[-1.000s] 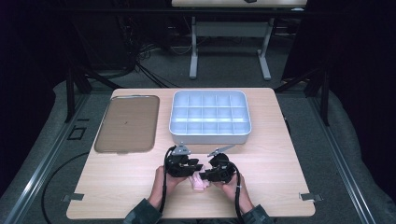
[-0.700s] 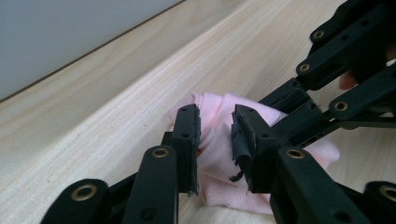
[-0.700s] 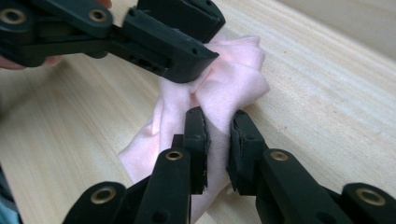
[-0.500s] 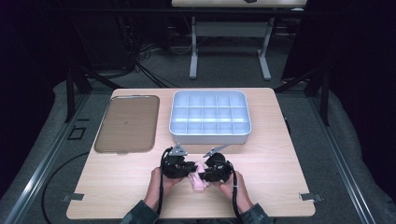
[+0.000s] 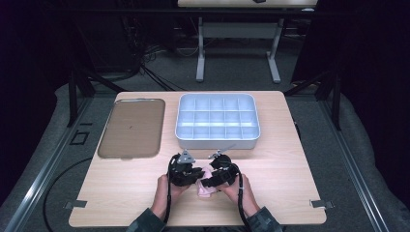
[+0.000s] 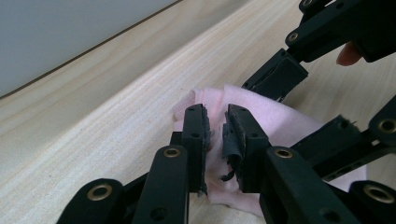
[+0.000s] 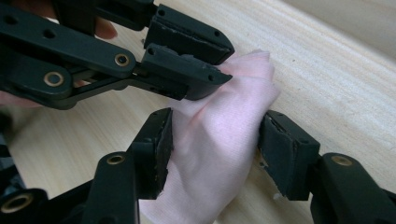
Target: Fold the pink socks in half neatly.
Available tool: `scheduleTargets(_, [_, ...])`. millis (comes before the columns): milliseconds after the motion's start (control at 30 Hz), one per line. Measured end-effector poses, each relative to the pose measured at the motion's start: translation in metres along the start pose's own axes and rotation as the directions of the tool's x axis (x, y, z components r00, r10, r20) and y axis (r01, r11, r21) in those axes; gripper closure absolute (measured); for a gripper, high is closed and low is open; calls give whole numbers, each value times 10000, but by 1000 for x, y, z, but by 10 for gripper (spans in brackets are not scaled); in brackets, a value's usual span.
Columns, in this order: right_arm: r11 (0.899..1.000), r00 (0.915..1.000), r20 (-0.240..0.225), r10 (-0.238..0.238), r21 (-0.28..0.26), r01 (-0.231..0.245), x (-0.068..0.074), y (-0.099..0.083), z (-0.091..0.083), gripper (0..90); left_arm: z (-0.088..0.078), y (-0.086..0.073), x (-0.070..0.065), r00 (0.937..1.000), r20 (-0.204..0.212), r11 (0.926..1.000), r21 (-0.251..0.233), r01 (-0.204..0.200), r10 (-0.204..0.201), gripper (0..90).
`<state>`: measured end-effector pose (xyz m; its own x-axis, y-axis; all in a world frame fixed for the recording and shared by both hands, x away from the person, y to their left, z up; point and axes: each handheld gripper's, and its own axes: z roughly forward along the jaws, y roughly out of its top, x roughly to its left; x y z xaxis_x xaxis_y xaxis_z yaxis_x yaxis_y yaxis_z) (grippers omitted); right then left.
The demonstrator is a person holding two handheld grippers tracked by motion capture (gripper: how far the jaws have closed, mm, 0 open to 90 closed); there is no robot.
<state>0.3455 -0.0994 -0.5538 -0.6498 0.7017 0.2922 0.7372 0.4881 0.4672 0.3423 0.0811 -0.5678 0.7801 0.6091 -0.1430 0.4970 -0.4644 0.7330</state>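
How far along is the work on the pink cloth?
Done: the pink cloth lies bunched on the table. In hand: the left gripper pinches a fold; the right gripper straddles the cloth, its jaws having just been opening. Left: the divided bin holds nothing.

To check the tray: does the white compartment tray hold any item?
No, every compartment of the white compartment tray looks bare in the high view.

A light wooden table carries three things. A flat brown tray lies at its far left, and just beside it, toward the middle, sits a pale grey compartment box (a grid of small open cells). Near the front edge, well apart from both, a small pink cloth lies crumpled on the wood.
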Motion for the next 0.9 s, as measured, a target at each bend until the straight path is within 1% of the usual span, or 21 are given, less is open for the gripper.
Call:
scheduleTargets(100, [9995,9996,249,-151,268,145,3,1,5,473,0,-1,0,10000,-15,10000,-41,-8,8,775])
scheduleTargets(133, [9989,9990,328,-294,366,281,5,2,8,500,0,-1,0,10000,27,10000,-14,-7,7,775])
scheduleTargets(167, [9989,9990,328,-294,366,281,5,2,8,500,0,-1,1,9999,80,9999,-56,88,-88,775])
scheduleTargets(200, [9985,9989,351,-323,456,307,6,3,8,517,0,-1,2,9999,115,10000,-63,69,-68,774])
scheduleTargets(267, [9987,9994,284,-194,483,180,7,5,9,554,0,-1,2,9999,121,10000,-68,69,-68,773])
scheduleTargets(300, [9978,9993,261,-284,603,268,6,5,8,571,0,-1,2,9999,120,10000,-75,61,-60,772])
scheduleTargets(400, [9977,9997,57,-256,623,252,3,5,8,620,-1,-2,3,10000,56,9999,-128,45,-44,756])
scheduleTargets(433, [9990,9999,-65,-101,430,104,2,4,9,637,-1,-2,3,10000,37,9998,-167,73,-73,745])
scheduleTargets(467, [9980,9997,-58,-236,592,239,0,3,6,656,-2,-2,5,9999,12,9997,-197,126,-126,725])
scheduleTargets(500, [9994,9972,-727,-177,287,198,-2,1,7,672,-2,-2,6,9997,58,9994,-270,237,-235,704])
scheduleTargets(533, [9995,9969,-786,-64,301,88,-2,0,6,687,-3,-3,8,9996,99,9992,-306,252,-249,688])
scheduleTargets(567, [9996,9965,-827,-149,226,168,-2,-1,6,695,-4,-3,9,9994,75,9988,-365,326,-324,667])
scheduleTargets(600, [9997,9963,-842,-179,175,194,-2,-2,6,701,-5,-3,10,9995,146,9986,-435,295,-289,645])
scheduleTargets(667, [9995,9953,-919,-316,68,324,-2,-2,6,710,-9,-3,9,9996,41,9978,-603,283,-281,637])
scheduleTargets(700, [9993,9947,-955,-370,32,374,-2,-2,6,714,-11,-2,10,9996,-53,9975,-652,257,-261,614])
scheduleTargets(733, [9993,9947,-964,-362,34,367,-2,-2,6,715,-13,-2,10,9992,-196,9969,-715,331,-346,578])
scheduleTargets(767, [9994,9948,-960,-328,30,333,-2,-2,6,717,-16,-2,11,9985,-388,9966,-750,348,-378,529])
scheduleTargets(800, [9995,9947,-987,-294,34,299,-2,-2,5,719,-19,-2,13,9977,-490,9958,-813,418,-459,477])
scheduleTargets(833, [9991,9946,-942,-426,-18,426,-3,-3,5,721,-22,-3,14,9967,-565,9947,-880,525,-576,426])
scheduleTargets(900, [9994,9949,-953,-342,-8,343,-3,-3,5,723,-31,-5,17,9945,-750,9921,-1077,646,-729,350])
